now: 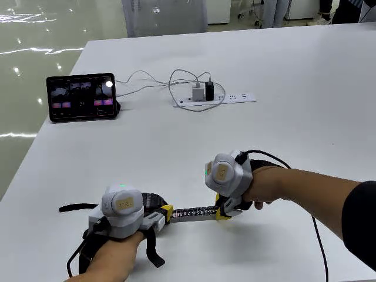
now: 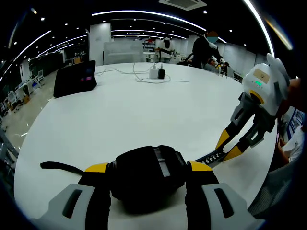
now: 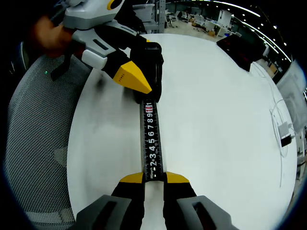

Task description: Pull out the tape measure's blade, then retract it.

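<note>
A black tape measure case sits between the yellow-tipped jaws of my left gripper, which is shut on it near the table's front edge. Its wrist strap trails left on the table. A short length of black blade with white numbers runs from the case to my right gripper, whose jaws are shut on the blade's end. In the head view the blade spans the gap between the left gripper and the right gripper, low over the white table.
A dark tablet stands at the back left. A white power strip with chargers and looped cables lies at the back centre. A black cable runs from the right gripper along the forearm. People stand far off beyond the table.
</note>
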A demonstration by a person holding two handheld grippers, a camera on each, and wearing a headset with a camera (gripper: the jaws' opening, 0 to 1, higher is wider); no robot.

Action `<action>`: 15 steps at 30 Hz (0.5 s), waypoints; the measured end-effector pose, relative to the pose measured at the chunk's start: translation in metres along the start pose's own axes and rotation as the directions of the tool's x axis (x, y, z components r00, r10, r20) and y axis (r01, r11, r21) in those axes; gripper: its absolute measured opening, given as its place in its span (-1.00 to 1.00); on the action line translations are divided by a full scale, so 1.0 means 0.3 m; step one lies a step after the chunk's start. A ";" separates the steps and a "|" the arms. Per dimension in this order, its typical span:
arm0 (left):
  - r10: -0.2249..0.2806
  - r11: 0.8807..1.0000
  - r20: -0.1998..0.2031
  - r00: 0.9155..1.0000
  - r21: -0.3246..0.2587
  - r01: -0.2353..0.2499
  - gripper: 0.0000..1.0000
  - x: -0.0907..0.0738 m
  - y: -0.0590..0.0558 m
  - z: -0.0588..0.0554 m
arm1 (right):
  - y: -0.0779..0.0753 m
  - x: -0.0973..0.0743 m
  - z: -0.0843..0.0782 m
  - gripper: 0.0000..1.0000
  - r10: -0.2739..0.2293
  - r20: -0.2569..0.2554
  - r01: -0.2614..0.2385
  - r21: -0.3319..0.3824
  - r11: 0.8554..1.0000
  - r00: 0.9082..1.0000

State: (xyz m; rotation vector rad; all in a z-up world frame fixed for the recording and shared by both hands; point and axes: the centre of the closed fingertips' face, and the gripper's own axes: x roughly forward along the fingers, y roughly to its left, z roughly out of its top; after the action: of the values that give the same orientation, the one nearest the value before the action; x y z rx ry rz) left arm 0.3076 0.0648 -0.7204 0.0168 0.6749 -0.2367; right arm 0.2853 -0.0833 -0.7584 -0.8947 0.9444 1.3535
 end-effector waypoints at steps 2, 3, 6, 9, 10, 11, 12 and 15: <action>0.000 1.000 0.000 1.000 0.000 0.000 0.17 0.000 0.000 0.000 | -0.001 0.001 0.004 -0.80 0.000 0.001 0.000 0.000 1.000 1.000; 0.000 1.000 0.000 1.000 -0.001 0.000 0.17 0.000 0.000 0.000 | -0.001 0.002 0.005 -0.80 0.000 0.002 0.000 -0.002 1.000 1.000; 0.000 1.000 0.000 1.000 -0.001 0.000 0.17 -0.001 0.000 0.000 | 0.000 0.002 0.009 -0.80 0.004 0.003 -0.004 -0.022 1.000 1.000; 0.000 1.000 0.000 1.000 -0.002 0.000 0.17 -0.001 0.000 0.000 | -0.002 0.003 0.013 -0.80 0.003 0.002 -0.003 -0.012 1.000 1.000; 0.000 1.000 0.000 1.000 -0.002 0.000 0.17 0.000 0.000 0.000 | -0.003 0.004 0.014 -0.80 0.003 0.001 -0.003 -0.016 1.000 1.000; 0.000 1.000 0.000 1.000 -0.002 0.000 0.17 0.000 0.000 0.000 | -0.002 0.004 0.015 -0.80 0.003 0.001 -0.003 -0.015 1.000 1.000; 0.000 1.000 0.000 1.000 -0.003 0.000 0.17 0.000 0.000 0.000 | -0.002 0.004 0.016 -0.80 0.004 0.001 -0.004 -0.015 1.000 1.000; -0.003 1.000 -0.001 1.000 -0.005 0.003 0.16 0.000 0.000 0.001 | -0.003 0.006 0.019 -0.80 0.004 0.005 -0.004 -0.013 1.000 1.000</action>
State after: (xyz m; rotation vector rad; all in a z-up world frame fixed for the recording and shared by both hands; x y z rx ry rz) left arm 0.3077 0.0647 -0.7202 0.0107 0.6765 -0.2380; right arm 0.2864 -0.0775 -0.7578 -0.9002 0.9348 1.3660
